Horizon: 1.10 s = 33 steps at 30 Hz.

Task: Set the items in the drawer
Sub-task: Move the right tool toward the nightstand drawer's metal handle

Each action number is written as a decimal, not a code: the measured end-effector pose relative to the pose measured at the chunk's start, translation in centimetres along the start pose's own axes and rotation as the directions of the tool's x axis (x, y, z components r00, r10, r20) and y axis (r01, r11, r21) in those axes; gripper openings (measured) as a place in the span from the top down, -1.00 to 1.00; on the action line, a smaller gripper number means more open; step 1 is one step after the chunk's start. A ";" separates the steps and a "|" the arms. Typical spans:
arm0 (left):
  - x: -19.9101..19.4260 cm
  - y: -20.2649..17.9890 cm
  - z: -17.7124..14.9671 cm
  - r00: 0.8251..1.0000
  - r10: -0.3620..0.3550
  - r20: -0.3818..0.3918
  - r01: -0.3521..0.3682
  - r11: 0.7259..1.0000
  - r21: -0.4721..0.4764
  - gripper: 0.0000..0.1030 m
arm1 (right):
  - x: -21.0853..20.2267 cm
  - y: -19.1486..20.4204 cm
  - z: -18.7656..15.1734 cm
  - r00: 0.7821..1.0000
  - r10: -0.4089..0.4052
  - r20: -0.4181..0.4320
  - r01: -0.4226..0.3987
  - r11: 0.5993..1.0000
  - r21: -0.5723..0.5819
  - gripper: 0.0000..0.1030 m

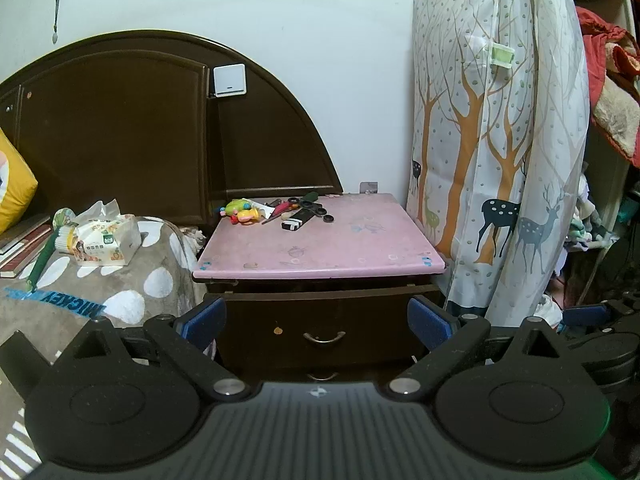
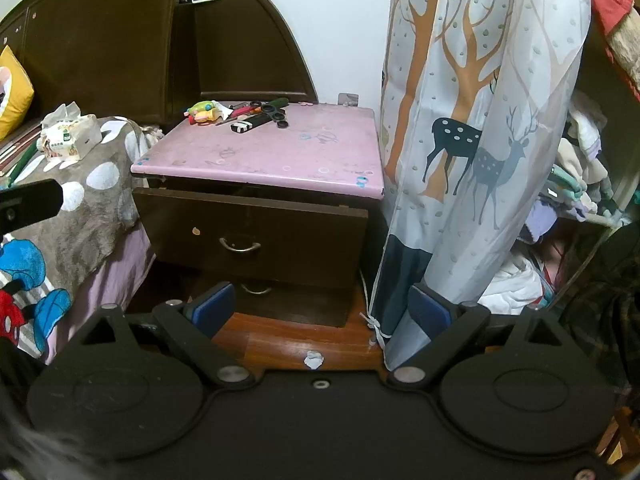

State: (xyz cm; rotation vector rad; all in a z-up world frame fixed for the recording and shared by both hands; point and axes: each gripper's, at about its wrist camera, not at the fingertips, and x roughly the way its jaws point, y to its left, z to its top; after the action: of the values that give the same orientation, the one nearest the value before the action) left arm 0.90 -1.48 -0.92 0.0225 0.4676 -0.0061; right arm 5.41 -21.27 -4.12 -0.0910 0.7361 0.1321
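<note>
Both tongs [image 1: 316, 320] [image 2: 322, 310] gape before the seemingly ajar drawer [image 2: 250, 232].

both wrist views facing nightstand [image 1: 320, 240], near

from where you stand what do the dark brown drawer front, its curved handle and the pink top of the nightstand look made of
Dark brown drawer front: looks like wood with a dull, dark stain; a chip shows paler material.
Curved handle: seems metal, with a brushed silvery sheen.
Pink top: possibly laminate or a plastic sheet, smooth and faintly glossy, with faded prints and scuffed corners.
</note>
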 end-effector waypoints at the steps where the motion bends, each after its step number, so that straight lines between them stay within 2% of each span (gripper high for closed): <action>1: 0.1 0.0 0.0 1.000 -0.001 -0.002 0.001 1.000 0.000 -0.90 | 0.0 0.0 0.0 1.000 0.000 0.000 0.000 1.000 0.000 -0.84; 8: 0.8 0.2 0.0 1.000 -0.021 -0.003 0.021 1.000 -0.016 -0.90 | 0.1 -0.3 0.1 1.000 0.010 0.023 -0.011 0.999 0.031 -0.84; 13: 1.6 0.7 0.9 0.998 -0.062 0.025 0.062 0.998 -0.030 -0.90 | 0.7 0.0 0.7 1.000 -0.001 0.020 0.001 1.000 0.009 -0.84; 22: 5.4 1.9 3.4 0.997 -0.063 0.055 0.065 0.997 -0.038 -0.90 | 2.4 0.7 2.5 0.999 -0.025 0.032 0.026 0.999 -0.029 -0.84; 27: 8.0 3.1 4.3 0.991 -0.062 0.122 0.073 0.994 -0.083 -0.90 | 4.1 1.1 3.7 0.999 -0.029 0.038 0.031 0.998 -0.050 -0.84; 30: 9.6 3.9 3.5 0.989 -0.045 0.141 0.062 0.991 -0.120 -0.90 | 5.7 1.7 3.9 0.999 -0.022 0.040 0.025 0.996 -0.082 -0.84; 33: 11.4 4.4 1.7 0.991 -0.049 0.121 0.066 0.988 -0.142 -0.90 | 7.3 2.3 4.1 0.999 -0.014 0.042 0.018 0.993 -0.115 -0.84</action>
State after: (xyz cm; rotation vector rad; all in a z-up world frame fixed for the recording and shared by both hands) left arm 11.90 2.87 -4.46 -0.1345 0.3504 -0.0298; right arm 13.17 -17.84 -6.12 -0.2033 0.6868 0.1605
